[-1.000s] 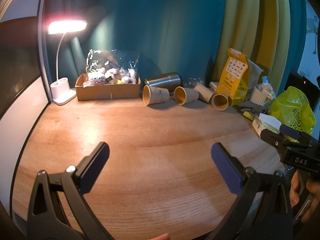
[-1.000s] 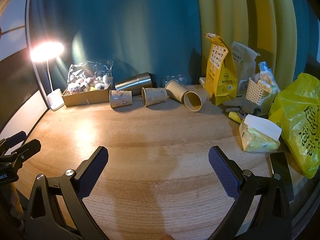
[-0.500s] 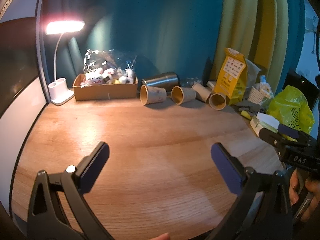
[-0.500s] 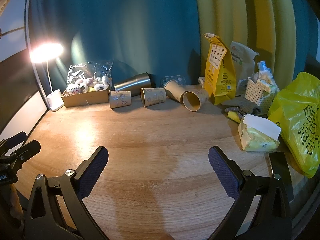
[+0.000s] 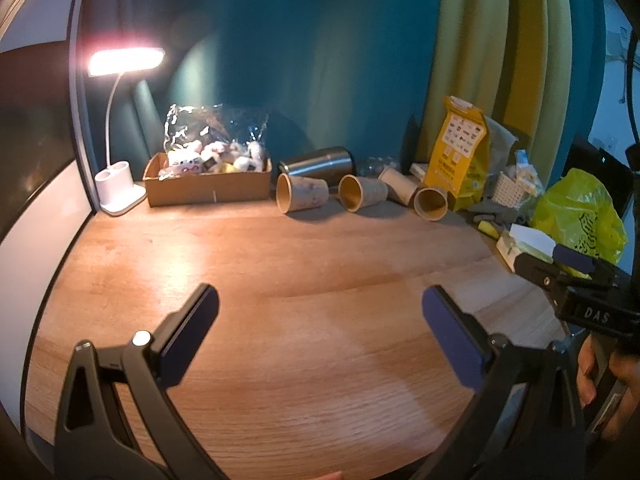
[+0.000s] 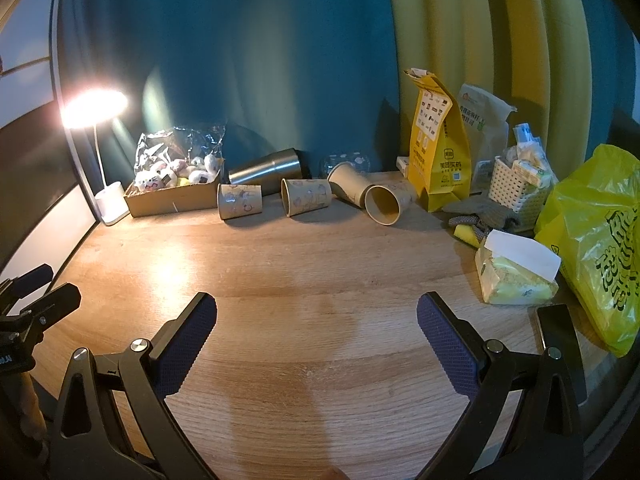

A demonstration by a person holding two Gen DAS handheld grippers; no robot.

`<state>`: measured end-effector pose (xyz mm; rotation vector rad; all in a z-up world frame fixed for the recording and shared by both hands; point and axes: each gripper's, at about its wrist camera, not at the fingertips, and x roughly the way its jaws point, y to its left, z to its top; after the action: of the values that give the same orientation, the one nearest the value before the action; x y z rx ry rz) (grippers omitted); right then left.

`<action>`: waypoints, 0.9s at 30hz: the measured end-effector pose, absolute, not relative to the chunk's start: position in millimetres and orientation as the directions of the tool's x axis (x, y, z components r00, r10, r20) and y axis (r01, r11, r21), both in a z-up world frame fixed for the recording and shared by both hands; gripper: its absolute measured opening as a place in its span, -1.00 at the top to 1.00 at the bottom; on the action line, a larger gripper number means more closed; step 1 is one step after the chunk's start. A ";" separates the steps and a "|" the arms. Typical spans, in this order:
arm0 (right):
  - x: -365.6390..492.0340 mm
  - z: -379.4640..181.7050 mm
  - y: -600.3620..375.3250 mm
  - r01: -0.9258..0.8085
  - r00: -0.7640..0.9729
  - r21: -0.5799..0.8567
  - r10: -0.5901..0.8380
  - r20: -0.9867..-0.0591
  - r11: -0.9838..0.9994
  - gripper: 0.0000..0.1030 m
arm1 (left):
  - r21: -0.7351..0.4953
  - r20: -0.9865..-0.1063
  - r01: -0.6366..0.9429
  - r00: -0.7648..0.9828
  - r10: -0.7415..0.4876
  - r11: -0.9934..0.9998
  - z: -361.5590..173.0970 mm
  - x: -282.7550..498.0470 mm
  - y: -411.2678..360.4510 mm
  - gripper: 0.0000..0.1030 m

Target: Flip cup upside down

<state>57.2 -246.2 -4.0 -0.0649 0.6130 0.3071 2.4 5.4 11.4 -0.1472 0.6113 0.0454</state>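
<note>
Several paper cups lie on their sides at the back of the wooden table: a left cup, a second cup, a third and a right cup. A steel tumbler lies behind them. My left gripper is open and empty above the table's near part. My right gripper is open and empty too, also far from the cups. The right gripper shows at the right edge of the left wrist view.
A lit desk lamp and a cardboard box of toys stand back left. A yellow paper bag, a white basket, a tissue pack and a yellow plastic bag crowd the right side.
The left wrist view has shifted slightly; the cups sit a little further left and lower in it. The right view is almost unchanged. Both grippers stay open.
</note>
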 end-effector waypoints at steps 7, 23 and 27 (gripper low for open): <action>56.7 -4.2 -246.5 -0.303 0.774 0.032 0.265 -0.575 0.952 -0.98 | -0.123 -0.573 -0.084 0.820 -0.002 0.989 13.0 1.6 4.1 -0.99; 58.4 -1.4 -245.0 -0.304 0.776 0.028 0.264 -0.573 0.952 -0.98 | -0.124 -0.570 -0.081 0.822 -0.004 0.989 13.9 2.3 2.2 -0.99; 59.1 -0.3 -243.3 -0.305 0.776 0.029 0.266 -0.573 0.952 -0.98 | -0.123 -0.570 -0.081 0.821 -0.004 0.989 13.6 2.2 1.9 -0.99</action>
<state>59.1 -243.3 -0.3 -0.0666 0.6095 0.3088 2.2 1.9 13.6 -0.1444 0.6063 0.0414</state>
